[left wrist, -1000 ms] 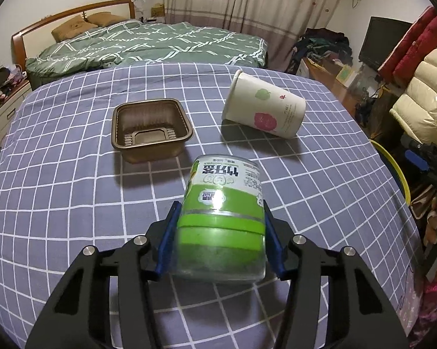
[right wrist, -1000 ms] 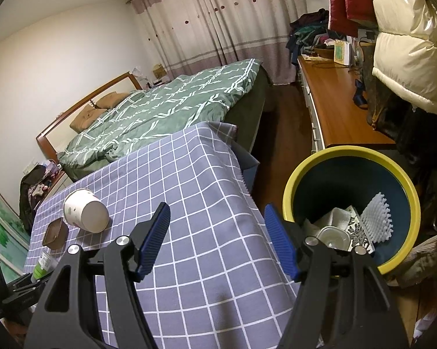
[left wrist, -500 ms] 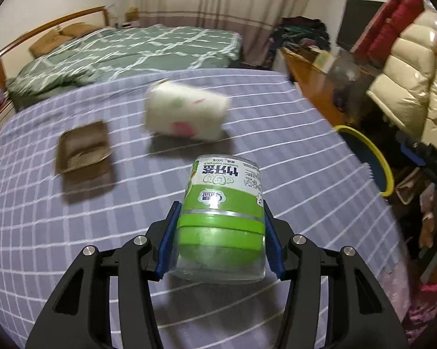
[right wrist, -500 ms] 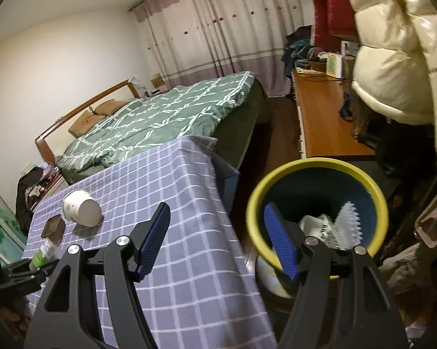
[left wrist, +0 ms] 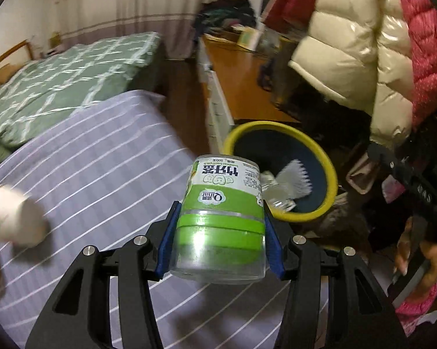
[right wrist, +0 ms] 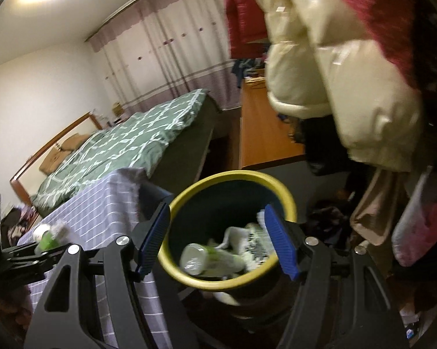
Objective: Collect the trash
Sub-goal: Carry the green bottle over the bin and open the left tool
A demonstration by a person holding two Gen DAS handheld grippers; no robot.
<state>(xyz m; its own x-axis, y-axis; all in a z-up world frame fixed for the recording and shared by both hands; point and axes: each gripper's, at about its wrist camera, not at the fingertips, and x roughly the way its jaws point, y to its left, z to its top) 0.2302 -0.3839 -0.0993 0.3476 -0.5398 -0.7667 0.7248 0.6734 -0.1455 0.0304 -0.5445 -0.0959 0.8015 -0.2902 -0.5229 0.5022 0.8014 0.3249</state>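
My left gripper (left wrist: 220, 240) is shut on a clear plastic jar (left wrist: 223, 212) with a green and white label, held above the purple checked tablecloth (left wrist: 96, 174) near its right edge. Just beyond the jar stands a dark bin with a yellow rim (left wrist: 331, 174) holding white trash. A white paper cup (left wrist: 13, 221) lies on the cloth at far left, blurred. My right gripper (right wrist: 217, 238) hangs open and empty over the same bin (right wrist: 288, 200), where a bottle (right wrist: 207, 258) and white scraps lie inside. The jar (right wrist: 45, 237) and left gripper show small at the left of the right wrist view.
A green quilted bed (left wrist: 61, 78) lies behind the table. A wooden desk (left wrist: 244, 81) runs beside the bin. Cream and red puffer jackets (left wrist: 372, 46) hang close on the right. A hand in a pink sleeve (left wrist: 419, 264) holds the other gripper's handle at the right edge.
Both grippers swung right toward the bin. The brown tray left the left view, the cup slid to its far left, and the bin now sits between the right fingers.
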